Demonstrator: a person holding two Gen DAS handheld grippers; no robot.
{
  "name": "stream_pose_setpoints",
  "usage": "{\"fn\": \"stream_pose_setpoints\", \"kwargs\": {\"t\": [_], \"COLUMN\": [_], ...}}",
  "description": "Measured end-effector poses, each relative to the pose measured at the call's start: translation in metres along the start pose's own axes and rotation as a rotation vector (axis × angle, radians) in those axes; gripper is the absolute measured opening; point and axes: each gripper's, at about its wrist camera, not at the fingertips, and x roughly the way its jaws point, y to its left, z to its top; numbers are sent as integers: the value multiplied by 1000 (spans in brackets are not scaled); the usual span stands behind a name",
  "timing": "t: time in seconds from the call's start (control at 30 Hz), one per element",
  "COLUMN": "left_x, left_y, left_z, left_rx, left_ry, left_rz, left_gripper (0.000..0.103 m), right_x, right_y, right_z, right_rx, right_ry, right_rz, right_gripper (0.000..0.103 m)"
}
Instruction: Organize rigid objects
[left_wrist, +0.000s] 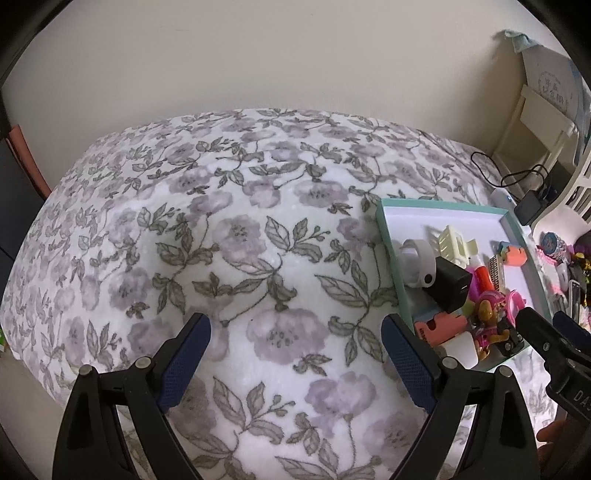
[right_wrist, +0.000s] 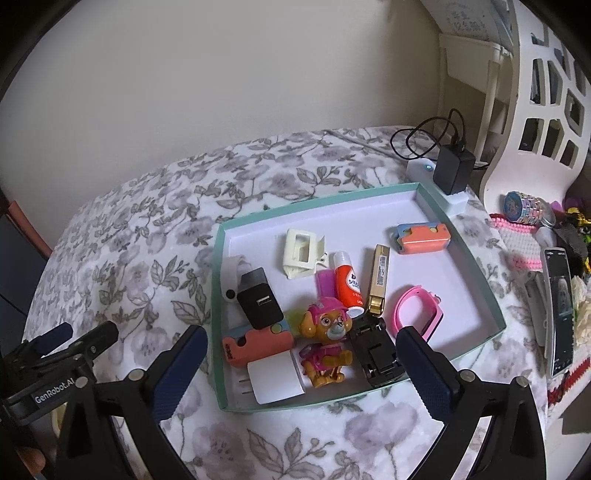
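Note:
A teal-rimmed tray (right_wrist: 369, 192) lies on a floral blanket (left_wrist: 240, 240). In it are a pink-helmeted toy dog (right_wrist: 327, 325), a black charger cube (right_wrist: 258, 302), a white plug (right_wrist: 275, 380), two orange cases (right_wrist: 255, 345), a red glue stick (right_wrist: 347, 282), a gold bar (right_wrist: 380, 273), a pink band (right_wrist: 417, 310), a cream clip (right_wrist: 301, 253) and a black stand (right_wrist: 376, 350). My right gripper (right_wrist: 302, 334) hangs open above the tray's near edge, holding nothing. My left gripper (left_wrist: 295, 325) stands open over bare blanket, left of the tray (left_wrist: 391, 258).
A black adapter (right_wrist: 452, 171) sits on a white power strip behind the tray, its cable looping back. A white lattice chair (right_wrist: 535, 110), a phone (right_wrist: 559, 310), a tape roll (right_wrist: 524, 206) and knitted items crowd the right side. The wall runs behind the bed.

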Motion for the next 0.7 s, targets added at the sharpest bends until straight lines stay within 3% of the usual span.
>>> {"fn": "stream_pose_setpoints", "kwargs": {"t": [0.43, 0.7], "left_x": [-3, -6], "left_y": [4, 1], "left_z": [0, -1], "left_rx": [-15, -1], "left_ry": [-19, -28], "left_rz": [-5, 47], "left_gripper": [94, 94], "right_x": [-1, 2], "right_y": [2, 4], "right_z": [0, -1], "right_rx": [-10, -18], "right_ry": [2, 15], "right_rz": [0, 1], "right_gripper": [103, 103]}}
